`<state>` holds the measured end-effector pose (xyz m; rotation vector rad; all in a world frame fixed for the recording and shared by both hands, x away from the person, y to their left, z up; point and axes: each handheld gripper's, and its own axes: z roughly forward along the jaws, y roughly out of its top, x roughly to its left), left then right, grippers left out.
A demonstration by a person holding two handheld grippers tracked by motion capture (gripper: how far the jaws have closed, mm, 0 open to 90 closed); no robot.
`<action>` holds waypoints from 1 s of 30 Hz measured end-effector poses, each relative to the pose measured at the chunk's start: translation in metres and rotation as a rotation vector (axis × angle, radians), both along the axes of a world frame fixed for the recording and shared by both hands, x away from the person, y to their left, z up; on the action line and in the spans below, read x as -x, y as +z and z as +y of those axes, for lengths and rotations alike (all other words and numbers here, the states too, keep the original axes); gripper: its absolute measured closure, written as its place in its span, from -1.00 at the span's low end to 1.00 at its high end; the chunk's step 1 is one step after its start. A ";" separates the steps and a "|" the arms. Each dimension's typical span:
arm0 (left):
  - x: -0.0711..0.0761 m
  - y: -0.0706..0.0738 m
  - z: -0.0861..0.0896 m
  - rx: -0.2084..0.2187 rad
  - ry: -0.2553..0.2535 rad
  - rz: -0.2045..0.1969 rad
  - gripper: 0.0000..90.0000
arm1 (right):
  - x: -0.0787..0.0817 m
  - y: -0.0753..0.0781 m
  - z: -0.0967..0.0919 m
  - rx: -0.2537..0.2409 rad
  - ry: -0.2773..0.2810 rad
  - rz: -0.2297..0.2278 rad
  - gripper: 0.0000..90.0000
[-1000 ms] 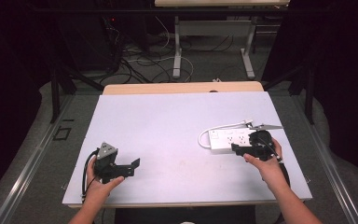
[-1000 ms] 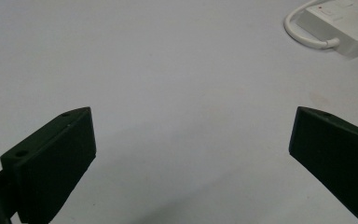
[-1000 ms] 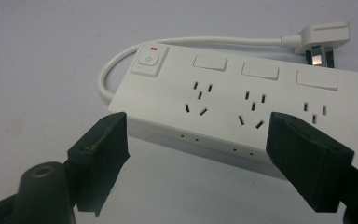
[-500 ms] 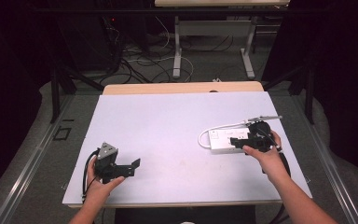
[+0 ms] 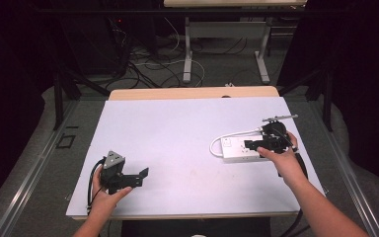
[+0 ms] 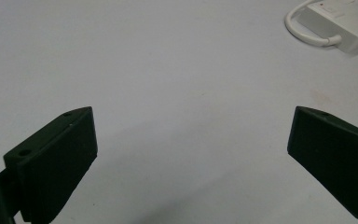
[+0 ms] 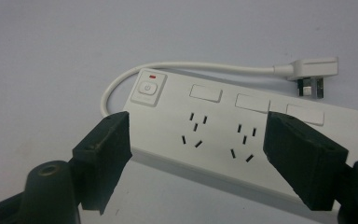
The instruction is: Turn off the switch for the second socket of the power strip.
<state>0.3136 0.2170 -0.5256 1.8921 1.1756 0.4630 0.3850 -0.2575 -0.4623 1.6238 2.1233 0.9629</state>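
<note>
right gripper (image 5: 249,144) just slid over the white plastic power strip (image 7: 242,135), jaws wide, holding nothing | left gripper (image 5: 143,177) parked, wide open, empty | guessing a grab's next

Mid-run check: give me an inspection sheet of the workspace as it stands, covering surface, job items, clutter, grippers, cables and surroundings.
Surface: white tabletop, flat, mostly bare.
Job's things: white power strip lying flat at the person's right, its red indicator by the switch.
Clutter: nothing seen.
Grippers: left gripper open over bare table; right gripper open, jaws over the strip, not closed on it.
Cables: strip's white cord loops round to its plug, which lies unplugged on the table.
Surroundings: dark floor, tangled cables and desk legs beyond the table.
</note>
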 end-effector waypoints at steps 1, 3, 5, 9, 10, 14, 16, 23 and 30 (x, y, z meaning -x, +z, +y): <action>0.000 0.000 0.000 -0.001 0.000 0.003 -0.97 | -0.001 0.001 0.000 -0.003 -0.003 0.001 -0.49; 0.000 0.000 0.000 -0.001 0.001 0.004 -0.97 | -0.003 0.002 -0.001 -0.003 -0.003 0.001 -0.49; 0.000 0.000 0.000 -0.002 0.001 0.003 -0.97 | -0.005 0.004 -0.001 -0.002 -0.009 -0.001 -0.49; 0.000 0.000 0.000 0.003 0.003 0.006 -0.97 | -0.009 0.008 -0.003 -0.004 -0.019 0.000 -0.48; 0.000 0.000 0.000 0.005 0.003 0.007 -0.97 | -0.010 0.009 -0.004 0.002 -0.021 -0.002 -0.48; 0.000 0.000 0.000 0.005 0.004 0.007 -0.97 | -0.014 0.011 -0.006 -0.003 -0.034 0.001 -0.47; 0.000 0.000 0.000 0.004 0.004 0.007 -0.97 | -0.016 0.011 -0.007 -0.004 -0.036 0.003 -0.47; 0.000 -0.001 0.000 0.003 0.005 0.007 -0.96 | -0.023 0.010 -0.011 -0.004 -0.065 0.015 -0.45; 0.000 -0.001 0.000 0.002 0.004 0.007 -0.96 | -0.031 0.007 -0.014 0.003 -0.083 0.019 -0.44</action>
